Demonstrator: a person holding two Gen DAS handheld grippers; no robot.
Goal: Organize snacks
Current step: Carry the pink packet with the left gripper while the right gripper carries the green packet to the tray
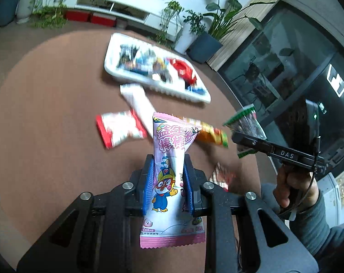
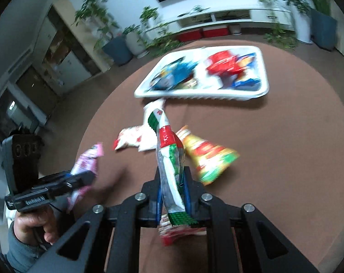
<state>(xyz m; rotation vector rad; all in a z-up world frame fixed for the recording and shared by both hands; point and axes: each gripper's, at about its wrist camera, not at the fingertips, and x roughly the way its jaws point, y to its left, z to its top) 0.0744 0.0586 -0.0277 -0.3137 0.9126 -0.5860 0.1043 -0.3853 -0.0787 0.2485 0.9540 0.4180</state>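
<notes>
My left gripper (image 1: 168, 159) is shut on a pink cartoon candy packet (image 1: 172, 170), held upright above the brown round table (image 1: 46, 113). My right gripper (image 2: 173, 170) is shut on a green, red and white snack packet (image 2: 169, 157), also held above the table. Each gripper shows in the other's view: the right gripper (image 1: 240, 136) with the green packet (image 1: 245, 125), the left gripper (image 2: 90, 177) with the pink packet (image 2: 86, 161). A white tray (image 2: 264, 86) with several snacks sits at the far side; it also shows in the left wrist view (image 1: 110, 68).
Loose packets lie on the table: a red and white one (image 1: 119, 129), a white one (image 1: 137, 100), an orange-yellow one (image 2: 208, 157), and a red one (image 2: 178, 234) under my right gripper. Potted plants and a white cabinet stand beyond the table.
</notes>
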